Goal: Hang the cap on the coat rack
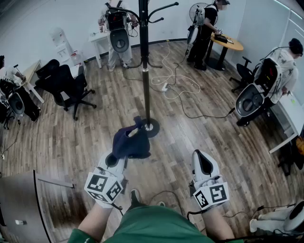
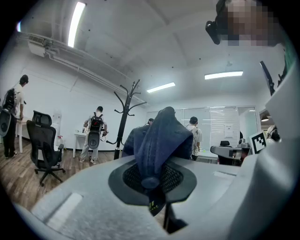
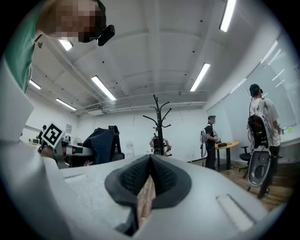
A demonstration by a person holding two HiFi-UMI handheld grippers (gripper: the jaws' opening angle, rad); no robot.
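Note:
A dark navy cap point(image 1: 130, 142) hangs bunched from my left gripper point(image 1: 115, 160), which is shut on its fabric. In the left gripper view the cap point(image 2: 161, 136) rises from between the closed jaws and hides part of the room. The black coat rack point(image 1: 145, 61) stands just beyond the cap, its round base point(image 1: 151, 127) on the wooden floor and its hooks point(image 1: 161, 9) at the top. The rack point(image 2: 125, 108) shows left of the cap, and it appears as the coat rack point(image 3: 159, 122) straight ahead of my right gripper point(image 3: 150, 161). My right gripper point(image 1: 203, 160) is shut and empty, to the cap's right.
A black office chair point(image 1: 64, 83) stands at the left. A white cable point(image 1: 175, 80) lies on the floor behind the rack. Several people with backpack rigs stand around the room, one by a round table point(image 1: 228, 43). A grey desk point(image 1: 19, 199) is at the lower left.

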